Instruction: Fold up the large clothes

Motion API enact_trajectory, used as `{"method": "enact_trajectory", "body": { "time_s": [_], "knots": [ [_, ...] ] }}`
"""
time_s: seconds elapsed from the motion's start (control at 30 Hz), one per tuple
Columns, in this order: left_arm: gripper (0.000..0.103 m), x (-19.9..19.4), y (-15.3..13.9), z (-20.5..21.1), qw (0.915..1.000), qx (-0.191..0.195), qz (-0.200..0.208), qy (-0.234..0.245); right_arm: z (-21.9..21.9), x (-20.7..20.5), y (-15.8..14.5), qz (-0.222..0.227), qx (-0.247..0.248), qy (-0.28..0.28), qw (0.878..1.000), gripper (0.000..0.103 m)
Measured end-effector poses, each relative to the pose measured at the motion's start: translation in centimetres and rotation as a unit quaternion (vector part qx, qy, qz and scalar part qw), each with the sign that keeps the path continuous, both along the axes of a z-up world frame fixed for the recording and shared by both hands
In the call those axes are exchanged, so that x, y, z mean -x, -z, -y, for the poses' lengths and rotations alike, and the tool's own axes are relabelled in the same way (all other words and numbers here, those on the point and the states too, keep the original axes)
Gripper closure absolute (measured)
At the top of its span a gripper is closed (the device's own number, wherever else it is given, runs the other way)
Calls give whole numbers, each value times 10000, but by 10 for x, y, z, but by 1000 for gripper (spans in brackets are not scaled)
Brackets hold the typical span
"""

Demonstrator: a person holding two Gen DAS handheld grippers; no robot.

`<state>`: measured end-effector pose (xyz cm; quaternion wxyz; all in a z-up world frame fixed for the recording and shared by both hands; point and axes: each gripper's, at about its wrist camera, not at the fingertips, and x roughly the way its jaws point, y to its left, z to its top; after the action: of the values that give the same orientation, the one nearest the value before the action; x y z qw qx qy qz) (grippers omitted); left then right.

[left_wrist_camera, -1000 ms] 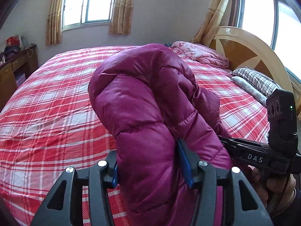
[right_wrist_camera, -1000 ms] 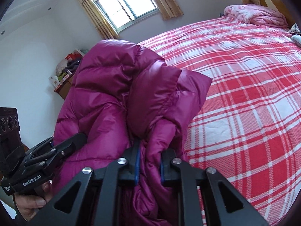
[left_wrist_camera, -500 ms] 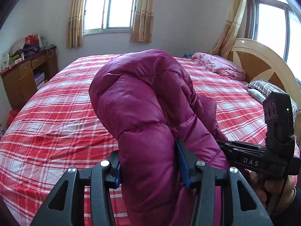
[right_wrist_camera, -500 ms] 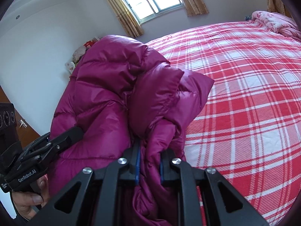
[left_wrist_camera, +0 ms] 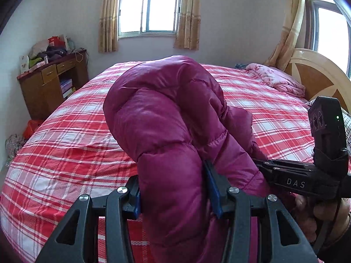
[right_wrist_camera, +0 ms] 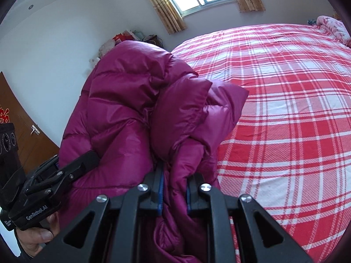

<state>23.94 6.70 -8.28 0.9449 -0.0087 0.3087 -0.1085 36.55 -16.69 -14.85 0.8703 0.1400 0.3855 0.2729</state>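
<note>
A magenta puffy down jacket (left_wrist_camera: 166,118) is bunched up and held in the air above the red plaid bed (left_wrist_camera: 65,144). My left gripper (left_wrist_camera: 175,188) is shut on a thick fold of it. My right gripper (right_wrist_camera: 174,188) is shut on a thinner fold of the same jacket (right_wrist_camera: 131,114). The two grippers are close together, side by side. The right gripper shows at the right of the left wrist view (left_wrist_camera: 291,173), and the left gripper shows at the lower left of the right wrist view (right_wrist_camera: 54,175). The jacket's lower part hangs out of sight.
A wooden desk (left_wrist_camera: 48,83) with clutter stands left of the bed. A pink blanket (left_wrist_camera: 276,79), a striped pillow and a wooden headboard (left_wrist_camera: 316,74) are at the bed's far right. A brown door (right_wrist_camera: 19,118) is at the left.
Both grippers have swung with the jacket towards the left side of the room, so the desk and window moved into view. The grips on the jacket are unchanged.
</note>
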Motion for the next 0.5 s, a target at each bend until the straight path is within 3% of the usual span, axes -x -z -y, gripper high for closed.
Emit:
{"method": "enact_trajectory", "body": {
  "time_s": [0.5],
  "knots": [
    [50,-6,34,-35,9988,-67,-284,-399,-27,-37,28,-139,223,-243,9994,85]
  ]
}}
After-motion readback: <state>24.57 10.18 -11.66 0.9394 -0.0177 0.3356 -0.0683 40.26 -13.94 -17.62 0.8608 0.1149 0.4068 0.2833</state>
